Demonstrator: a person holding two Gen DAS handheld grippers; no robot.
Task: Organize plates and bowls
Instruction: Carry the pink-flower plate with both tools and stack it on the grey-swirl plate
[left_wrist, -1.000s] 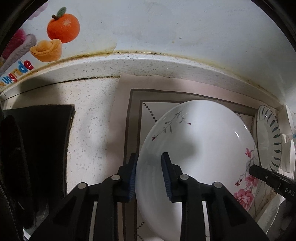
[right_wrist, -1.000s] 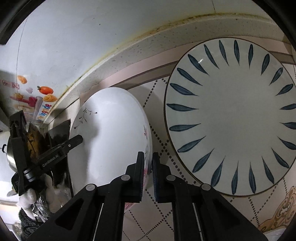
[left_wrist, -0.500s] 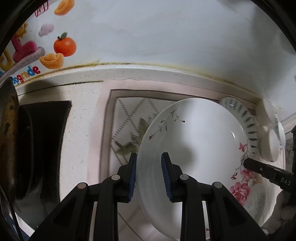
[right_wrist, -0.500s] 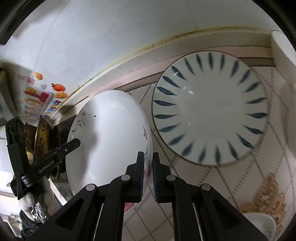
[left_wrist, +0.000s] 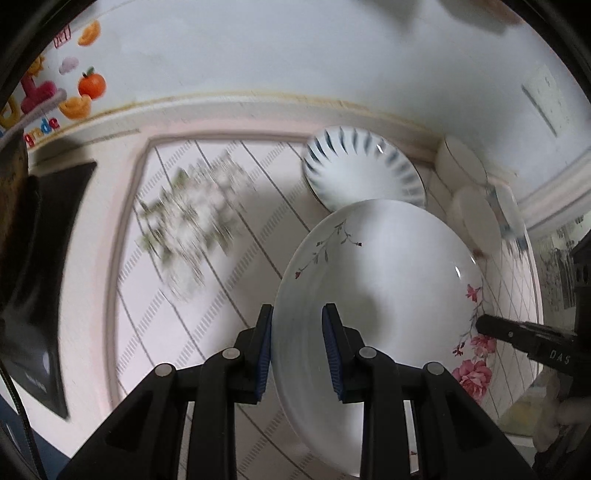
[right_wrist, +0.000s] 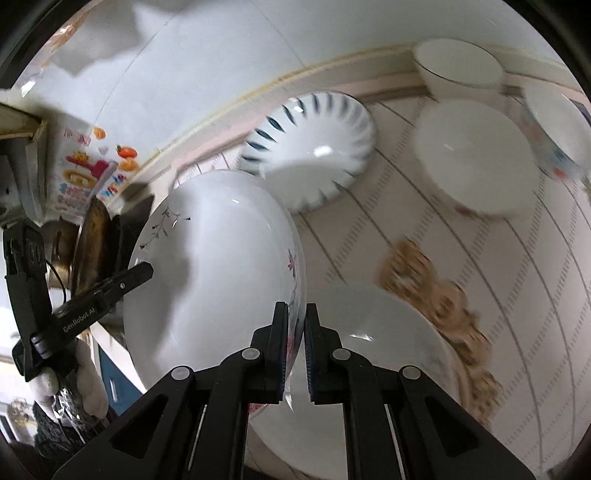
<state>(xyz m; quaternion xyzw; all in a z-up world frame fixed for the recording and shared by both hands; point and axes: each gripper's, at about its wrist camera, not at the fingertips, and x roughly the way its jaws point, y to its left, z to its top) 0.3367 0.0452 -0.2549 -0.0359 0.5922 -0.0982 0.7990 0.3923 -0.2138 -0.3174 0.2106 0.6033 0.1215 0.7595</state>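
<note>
Floral plate (left_wrist: 380, 280) is held off the counter by both grippers at once, one on each side of the rim. Left gripper (left_wrist: 297, 347) is clamped narrow on the near-left rim: one blue pad (left_wrist: 265, 350) outside the rim, the other inside the well. Right gripper (right_wrist: 295, 347) is nearly closed, pinching the thin edge by the pink flower print. In the left wrist view the right gripper's black finger is seen touching the plate's far edge next to the roses; in the right wrist view the left gripper is seen at the opposite rim near the twig print.

Plate is tilted, well facing up, above a patterned mat (left_wrist: 207, 221) with diagonal lines; mat detail is blurred. Behind the held plate, near the wall, a blue-striped plate (right_wrist: 310, 147) lies on the mat, apart from the held one. Right of it: a white bowl (right_wrist: 476, 162), a second white bowl (right_wrist: 456, 64) against the back edge, and a bowl with a coloured band (right_wrist: 557, 136) at the frame edge. Another white plate (right_wrist: 376, 339) lies on the mat directly under the right gripper. A wall sticker with an orange (left_wrist: 91, 84) is seen at the left; a dark pan (right_wrist: 90, 243) stands beyond the mat on the left side.
</note>
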